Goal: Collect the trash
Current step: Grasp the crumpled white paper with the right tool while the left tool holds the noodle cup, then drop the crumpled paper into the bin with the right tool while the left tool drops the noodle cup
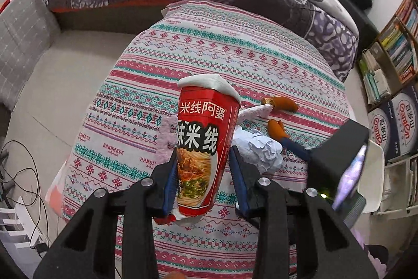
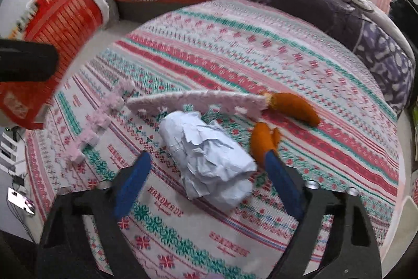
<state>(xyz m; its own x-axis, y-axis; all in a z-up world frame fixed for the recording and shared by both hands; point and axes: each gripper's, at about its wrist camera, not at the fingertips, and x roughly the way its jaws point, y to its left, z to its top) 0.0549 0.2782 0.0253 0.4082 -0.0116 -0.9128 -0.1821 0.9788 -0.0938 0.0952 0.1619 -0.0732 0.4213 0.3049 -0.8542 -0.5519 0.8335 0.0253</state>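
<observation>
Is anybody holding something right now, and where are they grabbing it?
The left gripper pinches the red noodle cup by its lower sides. The right gripper is open around the crumpled paper, holding nothing.

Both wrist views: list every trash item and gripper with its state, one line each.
Red noodle cup: lifted off the cloth, tilted, between the left gripper's fingers.
Left gripper: shut on the cup.
Crumpled paper: lying on the striped cloth, ungripped.
Right gripper: open, fingers either side of the paper.
Orange peel pieces: lying loose on the cloth.
</observation>
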